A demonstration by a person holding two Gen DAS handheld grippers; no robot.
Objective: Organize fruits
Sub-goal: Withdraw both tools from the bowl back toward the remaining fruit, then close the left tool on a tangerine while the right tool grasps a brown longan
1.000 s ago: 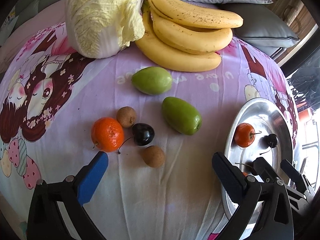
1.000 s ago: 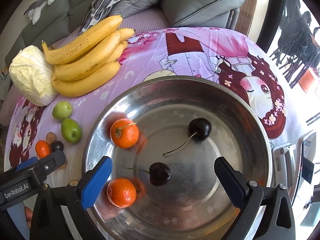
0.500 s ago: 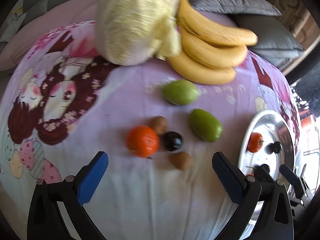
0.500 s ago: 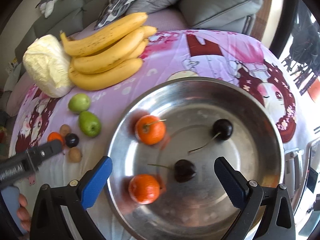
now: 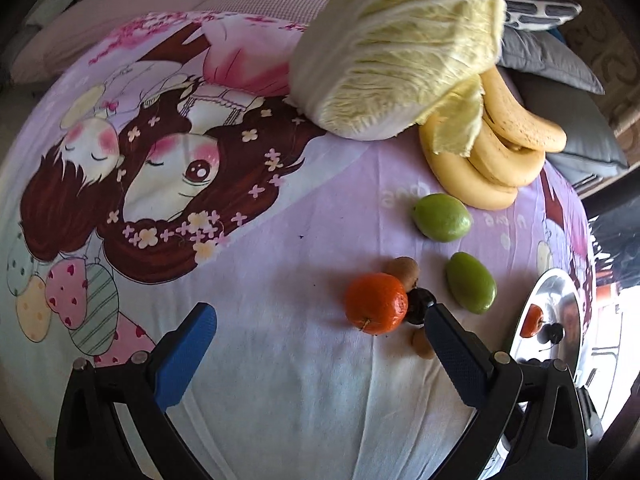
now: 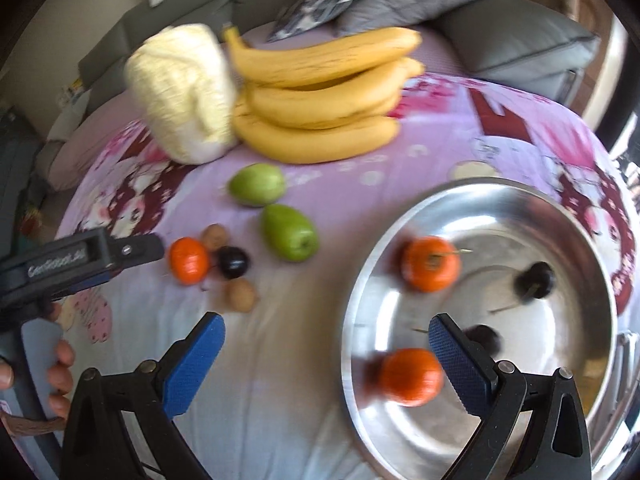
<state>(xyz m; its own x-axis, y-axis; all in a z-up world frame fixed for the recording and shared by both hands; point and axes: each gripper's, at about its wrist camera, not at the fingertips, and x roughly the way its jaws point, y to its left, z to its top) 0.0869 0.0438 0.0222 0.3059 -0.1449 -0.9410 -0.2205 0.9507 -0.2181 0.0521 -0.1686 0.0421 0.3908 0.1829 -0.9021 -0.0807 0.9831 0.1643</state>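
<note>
A tangerine (image 5: 376, 303), a dark cherry (image 5: 419, 304) and two brown longans (image 5: 404, 271) lie together on the purple cartoon cloth. Two green fruits (image 5: 442, 217) (image 5: 471, 287) sit beyond them. My left gripper (image 5: 320, 340) is open, low over the cloth to the left of this cluster, with nothing between its fingers. In the right wrist view the steel bowl (image 6: 576, 216) holds two tangerines (image 6: 430, 258) (image 6: 410, 376) and two cherries (image 6: 536, 280). My right gripper (image 6: 326, 354) is open over the bowl's left rim, empty.
A bunch of bananas (image 5: 500, 152) and a napa cabbage (image 5: 400, 48) lie at the far side of the table. Grey sofa cushions (image 6: 516, 36) stand behind. A hand (image 6: 60, 376) holds the left gripper's handle at the left edge of the right wrist view.
The left gripper has swung left, so the fruit cluster now sits by its right finger. The right gripper has drifted left off the bowl's middle to its left rim.
</note>
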